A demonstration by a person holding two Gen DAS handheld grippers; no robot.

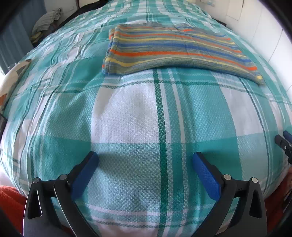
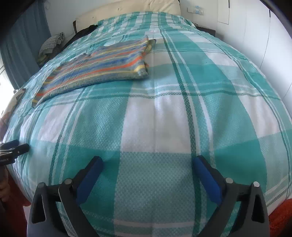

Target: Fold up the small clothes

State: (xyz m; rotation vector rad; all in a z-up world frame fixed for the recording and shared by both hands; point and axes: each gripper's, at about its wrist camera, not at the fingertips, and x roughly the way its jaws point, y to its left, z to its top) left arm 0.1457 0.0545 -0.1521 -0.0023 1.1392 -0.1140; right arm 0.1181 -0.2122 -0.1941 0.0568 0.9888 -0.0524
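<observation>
A striped garment [image 1: 175,49] in orange, blue, yellow and grey lies folded flat on the teal plaid bedspread [image 1: 127,118], well beyond both grippers; the right wrist view has the garment [image 2: 98,67] at upper left. My left gripper [image 1: 145,158] hangs open over bare bedspread near the front edge, nothing between its blue pads. My right gripper [image 2: 148,162] is also open and empty over the bedspread [image 2: 173,118]. Each gripper's tips show at the edge of the other's view: the right gripper [image 1: 282,142] at far right, the left gripper [image 2: 16,145] at far left.
A crumpled pile of cloth [image 1: 46,22] sits off the bed's far left side by a blue curtain [image 2: 23,40]. White wall and cupboard panels [image 2: 255,36] run along the right. Orange fabric [image 1: 11,202] lies below the bed's front edge. A cream headboard [image 2: 131,11] stands at the far end.
</observation>
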